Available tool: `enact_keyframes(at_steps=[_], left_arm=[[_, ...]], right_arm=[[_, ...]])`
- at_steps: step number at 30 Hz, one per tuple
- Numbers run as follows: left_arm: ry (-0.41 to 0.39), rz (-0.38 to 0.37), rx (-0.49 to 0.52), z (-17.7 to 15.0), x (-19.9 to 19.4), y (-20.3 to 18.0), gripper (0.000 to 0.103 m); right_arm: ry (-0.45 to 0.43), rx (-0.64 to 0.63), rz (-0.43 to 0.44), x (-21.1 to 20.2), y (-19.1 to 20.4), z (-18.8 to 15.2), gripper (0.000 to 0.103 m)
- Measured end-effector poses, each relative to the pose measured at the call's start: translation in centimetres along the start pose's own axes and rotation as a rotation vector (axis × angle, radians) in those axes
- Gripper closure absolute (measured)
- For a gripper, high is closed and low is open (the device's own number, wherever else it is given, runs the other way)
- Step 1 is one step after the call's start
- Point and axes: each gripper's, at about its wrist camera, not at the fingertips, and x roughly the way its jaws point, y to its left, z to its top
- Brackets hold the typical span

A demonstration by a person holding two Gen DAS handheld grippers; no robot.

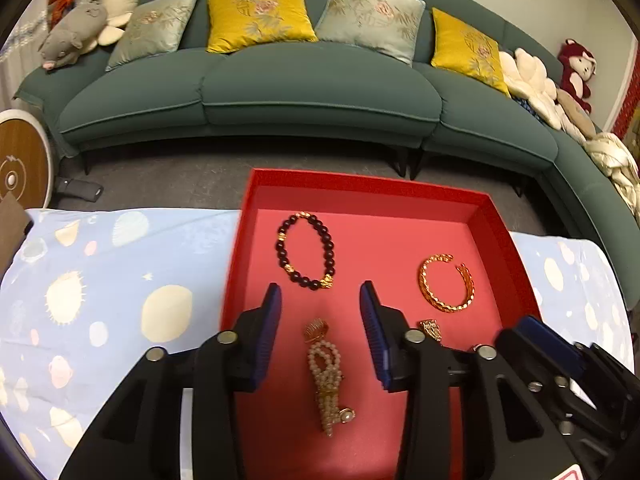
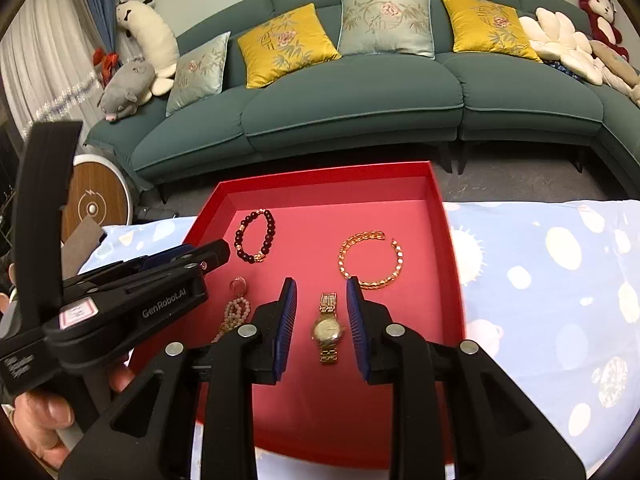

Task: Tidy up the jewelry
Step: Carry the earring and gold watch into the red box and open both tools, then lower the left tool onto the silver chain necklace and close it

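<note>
While both grippers hang over the red tray [image 2: 436, 216], nothing is held: the left gripper [image 1: 320, 332] stands released with its jaws apart above the pearl piece [image 1: 328, 376], and the right gripper [image 2: 322, 320] is likewise unclenched, its pads either side of the gold watch [image 2: 328, 330] without pressing on it.

All four pieces already lie in the tray, which sits on a desk under a blue patterned cloth [image 2: 552, 280]. Taking the watch as landmark: the pearl piece lies just to its left, the gold chain bracelet [image 2: 370, 260] beyond it and slightly right, the dark bead bracelet [image 2: 256, 236] beyond it to the left, near the tray's far wall.

The step in hand looks like tidying the layout, or withdrawing after a placement; I cannot tell which.

If the watch is to be shifted, close across its case, not the limp band, and lift straight so the links don't drag. The pearl strands will sag and snag; pinch near the gold clasp. Keep the two grippers from crowding each other, since they sit very near.
</note>
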Motion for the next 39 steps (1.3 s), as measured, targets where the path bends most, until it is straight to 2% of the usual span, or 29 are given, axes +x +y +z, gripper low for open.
enact_keyframes(at_steps=[3,6,8,11,15,20,23,28,39], left_arm=[[-0.04,-0.032,-0.033,-0.4,-2.9,1.3,0.063],[-0.086,-0.058,-0.045,-1.4,-7.5,2.7,0.06],[-0.107,-0.04,-0.043,-2.5,-10.3,3.2,0.052],[-0.125,-0.017,-0.037,-5.3,-14.1,4.0,0.051],[-0.091,0.009,-0.049,-10.1,-16.5,4.6,0.051],[-0.023,0.021,-0.099,-15.7,-16.4,5.3,0.051],[0.011,0.021,-0.076,-17.5,-15.2,5.0,0.051],[0.031,0.029,0.001,-18.8,-13.0,3.9,0.051],[0.073,-0.026,0.025,-19.0,-9.9,2.0,0.051]], right_arm=[[-0.039,0.006,0.019,-3.2,-0.3,-0.2,0.076],[-0.09,-0.06,-0.002,-8.2,0.3,-0.6,0.074],[-0.131,-0.097,-0.022,-12.2,0.8,-1.4,0.056],[-0.16,-0.119,-0.039,-16.6,1.2,-3.9,0.054],[-0.143,-0.129,-0.057,-19.2,1.8,-8.2,0.054],[-0.069,-0.145,-0.07,-19.0,2.4,-13.1,0.055],[-0.02,-0.17,-0.065,-18.0,2.6,-14.7,0.055],[0.046,-0.176,-0.064,-16.1,2.2,-15.8,0.055],[0.109,-0.139,-0.091,-13.2,0.8,-16.3,0.055]])
